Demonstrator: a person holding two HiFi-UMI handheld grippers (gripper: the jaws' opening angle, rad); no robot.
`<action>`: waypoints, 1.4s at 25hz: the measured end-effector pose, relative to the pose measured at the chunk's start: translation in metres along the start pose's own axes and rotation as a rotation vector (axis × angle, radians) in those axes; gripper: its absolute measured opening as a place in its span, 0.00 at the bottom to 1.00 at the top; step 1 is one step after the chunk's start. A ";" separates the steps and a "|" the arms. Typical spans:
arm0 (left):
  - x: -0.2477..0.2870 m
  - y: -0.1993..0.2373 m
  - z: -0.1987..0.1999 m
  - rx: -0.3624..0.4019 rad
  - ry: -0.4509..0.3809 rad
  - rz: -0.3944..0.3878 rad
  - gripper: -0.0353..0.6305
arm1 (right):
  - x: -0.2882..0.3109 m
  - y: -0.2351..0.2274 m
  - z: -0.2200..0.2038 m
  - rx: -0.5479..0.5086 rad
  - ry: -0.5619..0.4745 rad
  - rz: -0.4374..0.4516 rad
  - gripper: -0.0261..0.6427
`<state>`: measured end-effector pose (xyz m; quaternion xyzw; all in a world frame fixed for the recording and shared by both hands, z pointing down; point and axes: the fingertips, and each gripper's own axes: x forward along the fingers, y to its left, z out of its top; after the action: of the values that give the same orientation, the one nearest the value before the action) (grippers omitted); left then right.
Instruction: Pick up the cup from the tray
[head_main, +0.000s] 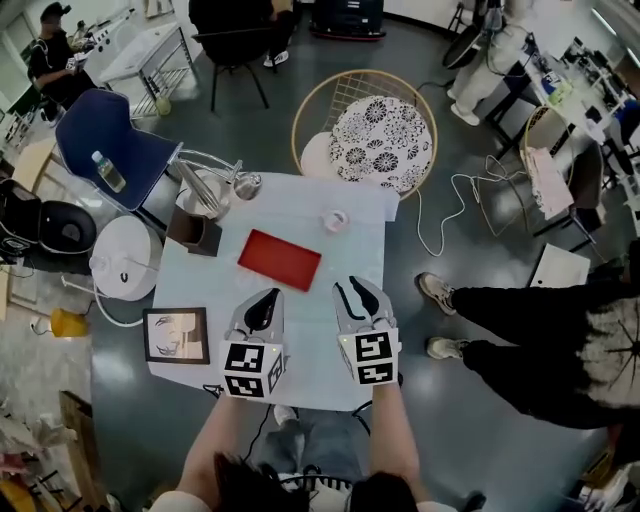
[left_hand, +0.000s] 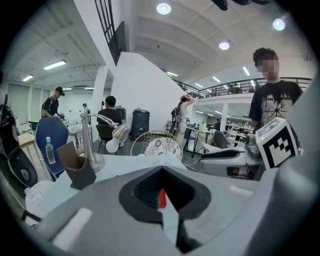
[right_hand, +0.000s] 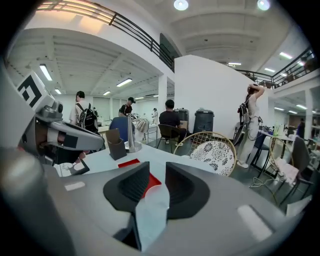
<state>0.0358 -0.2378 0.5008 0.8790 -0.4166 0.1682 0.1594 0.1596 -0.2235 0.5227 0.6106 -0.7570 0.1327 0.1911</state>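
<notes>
A small pale pink cup (head_main: 335, 221) stands on the tablecloth just beyond the right end of the flat red tray (head_main: 280, 259), not on it. The tray looks bare. My left gripper (head_main: 267, 295) hovers over the table just short of the tray's near edge, with its jaws together and nothing held. My right gripper (head_main: 356, 285) is level with it on the right, its jaws slightly apart and empty. A sliver of the red tray (left_hand: 161, 198) shows past the left gripper (left_hand: 161, 172). In the right gripper view the tray (right_hand: 131, 163) lies ahead of the right gripper (right_hand: 152, 170).
A silver desk lamp (head_main: 215, 185) and a brown holder (head_main: 193, 232) stand at the table's far left, and a framed picture (head_main: 176, 335) lies at its near left. A round wicker chair (head_main: 375, 130) is behind the table. A person (head_main: 540, 340) stands to the right.
</notes>
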 end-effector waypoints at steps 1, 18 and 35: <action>-0.005 -0.004 0.004 0.006 -0.009 -0.005 0.05 | -0.007 0.002 0.006 -0.002 -0.006 -0.008 0.19; -0.091 -0.062 0.054 -0.009 -0.154 -0.098 0.05 | -0.110 0.075 0.056 -0.005 -0.087 -0.021 0.08; -0.129 -0.085 0.059 0.049 -0.207 -0.113 0.05 | -0.151 0.096 0.064 -0.041 -0.109 -0.055 0.08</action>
<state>0.0351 -0.1245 0.3807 0.9173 -0.3766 0.0776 0.1034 0.0851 -0.0986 0.4006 0.6334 -0.7518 0.0786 0.1655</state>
